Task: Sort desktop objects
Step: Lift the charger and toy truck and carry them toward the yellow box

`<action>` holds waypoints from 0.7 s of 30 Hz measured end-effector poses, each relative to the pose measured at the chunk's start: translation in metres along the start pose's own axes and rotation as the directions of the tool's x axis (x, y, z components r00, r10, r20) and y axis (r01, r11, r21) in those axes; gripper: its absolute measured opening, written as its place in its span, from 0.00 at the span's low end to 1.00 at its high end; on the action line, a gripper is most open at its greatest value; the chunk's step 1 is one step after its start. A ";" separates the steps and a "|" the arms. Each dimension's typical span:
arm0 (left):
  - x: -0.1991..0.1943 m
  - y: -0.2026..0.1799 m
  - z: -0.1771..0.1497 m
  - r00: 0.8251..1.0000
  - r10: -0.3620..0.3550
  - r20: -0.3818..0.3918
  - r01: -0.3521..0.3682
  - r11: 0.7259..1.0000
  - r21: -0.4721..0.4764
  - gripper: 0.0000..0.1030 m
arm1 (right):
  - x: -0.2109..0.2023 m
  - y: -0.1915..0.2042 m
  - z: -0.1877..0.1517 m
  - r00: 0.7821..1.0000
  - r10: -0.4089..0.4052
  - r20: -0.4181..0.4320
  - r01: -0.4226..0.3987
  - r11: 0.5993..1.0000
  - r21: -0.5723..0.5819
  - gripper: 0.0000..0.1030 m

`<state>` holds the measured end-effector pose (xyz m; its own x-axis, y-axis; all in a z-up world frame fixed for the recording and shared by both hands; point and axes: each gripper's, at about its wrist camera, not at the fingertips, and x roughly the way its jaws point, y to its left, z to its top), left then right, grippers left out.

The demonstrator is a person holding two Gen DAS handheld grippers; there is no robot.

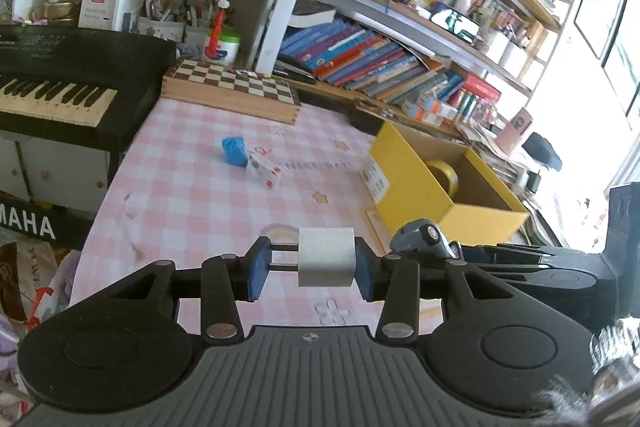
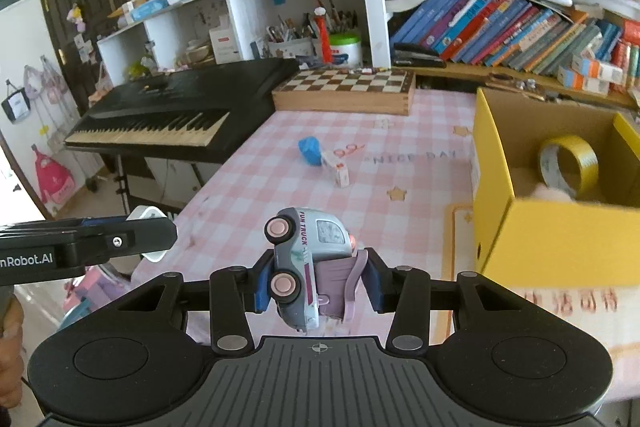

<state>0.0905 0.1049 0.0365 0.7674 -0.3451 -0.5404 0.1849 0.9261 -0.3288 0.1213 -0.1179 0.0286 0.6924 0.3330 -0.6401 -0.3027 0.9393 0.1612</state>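
Note:
My left gripper [image 1: 310, 269] is shut on a white plug adapter [image 1: 327, 262], its two prongs against the left pad, held above the pink checked tablecloth [image 1: 192, 195]. My right gripper [image 2: 318, 279] is shut on a grey toy truck [image 2: 304, 267] turned on its side, pink wheels facing left. In the left wrist view the toy truck [image 1: 424, 239] shows just right of my left gripper. The yellow cardboard box [image 2: 560, 243] stands open to the right, with a yellow tape roll [image 2: 568, 165] inside. A blue lump [image 1: 233, 151] and a small white carton [image 1: 264, 173] lie mid-table.
A wooden chessboard box [image 1: 236, 87] sits at the table's far edge beside a black keyboard [image 1: 60, 87]. Bookshelves [image 1: 400, 59] run behind the box. The left gripper's body [image 2: 80, 247] shows at the left of the right wrist view, with a hand [image 2: 10, 347] below it.

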 end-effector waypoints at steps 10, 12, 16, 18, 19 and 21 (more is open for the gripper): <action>-0.020 -0.022 -0.031 0.996 -0.065 -0.059 0.069 0.996 0.063 0.39 | -0.032 0.007 -0.044 0.999 -0.036 -0.023 0.038 0.998 0.056 0.43; -0.020 -0.027 -0.035 0.994 -0.081 -0.071 0.086 0.993 0.078 0.39 | -0.038 0.006 -0.051 0.998 -0.052 -0.022 0.053 0.996 0.075 0.43; -0.018 -0.038 -0.041 0.987 -0.118 -0.106 0.130 0.985 0.112 0.39 | -0.049 0.002 -0.064 0.996 -0.088 -0.026 0.091 0.989 0.114 0.43; -0.017 -0.043 -0.043 0.984 -0.132 -0.119 0.147 0.981 0.129 0.39 | -0.053 0.000 -0.070 0.994 -0.103 -0.032 0.106 0.985 0.133 0.43; -0.016 -0.045 -0.044 0.982 -0.138 -0.126 0.155 0.978 0.136 0.39 | -0.054 -0.001 -0.073 0.993 -0.111 -0.034 0.115 0.983 0.141 0.43; -0.014 -0.048 -0.045 0.978 -0.152 -0.141 0.173 0.974 0.148 0.39 | -0.057 -0.003 -0.077 0.991 -0.127 -0.035 0.131 0.979 0.155 0.43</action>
<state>0.0433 0.0581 0.0254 0.6362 -0.5000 -0.5876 0.4037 0.8648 -0.2987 0.0325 -0.1464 0.0072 0.7021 0.2076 -0.6811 -0.1038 0.9762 0.1906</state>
